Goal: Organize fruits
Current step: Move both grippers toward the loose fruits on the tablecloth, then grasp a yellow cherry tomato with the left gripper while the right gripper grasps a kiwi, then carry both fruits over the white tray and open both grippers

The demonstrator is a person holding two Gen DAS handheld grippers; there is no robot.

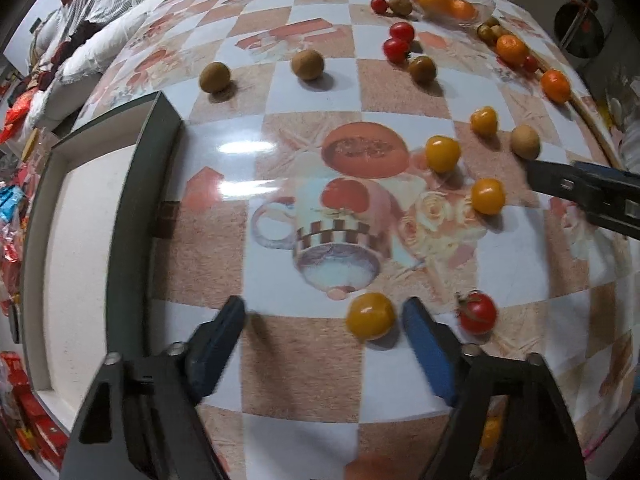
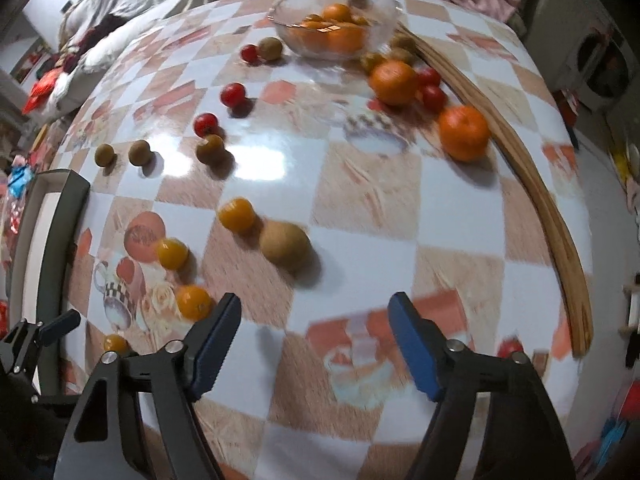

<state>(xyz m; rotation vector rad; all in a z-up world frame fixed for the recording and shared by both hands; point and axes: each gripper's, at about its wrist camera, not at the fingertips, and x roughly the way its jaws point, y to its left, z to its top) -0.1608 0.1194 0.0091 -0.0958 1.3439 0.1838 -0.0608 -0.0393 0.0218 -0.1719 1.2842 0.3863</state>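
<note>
Fruits lie scattered on the checkered table (image 1: 304,92). My left gripper (image 1: 324,314) is open and empty; a yellow tomato (image 1: 370,315) sits between its fingers, close to the right one, and a red tomato (image 1: 478,313) lies just right of it. More yellow tomatoes (image 1: 442,153) and brown round fruits (image 1: 307,64) lie farther off. My right gripper (image 2: 314,310) is open and empty, a little short of a brown fruit (image 2: 285,246). Yellow tomatoes (image 2: 237,215) lie to its left, oranges (image 2: 464,132) at the far right. A glass bowl (image 2: 382,8) holds oranges.
A dark-framed empty tray (image 1: 148,184) stands at the table's left edge, also in the right wrist view (image 2: 66,216). A wooden strip (image 2: 556,232) runs along the right edge. Pillows and clutter lie beyond the table at the left. The right gripper's arm (image 1: 588,192) reaches in at the left wrist view's right.
</note>
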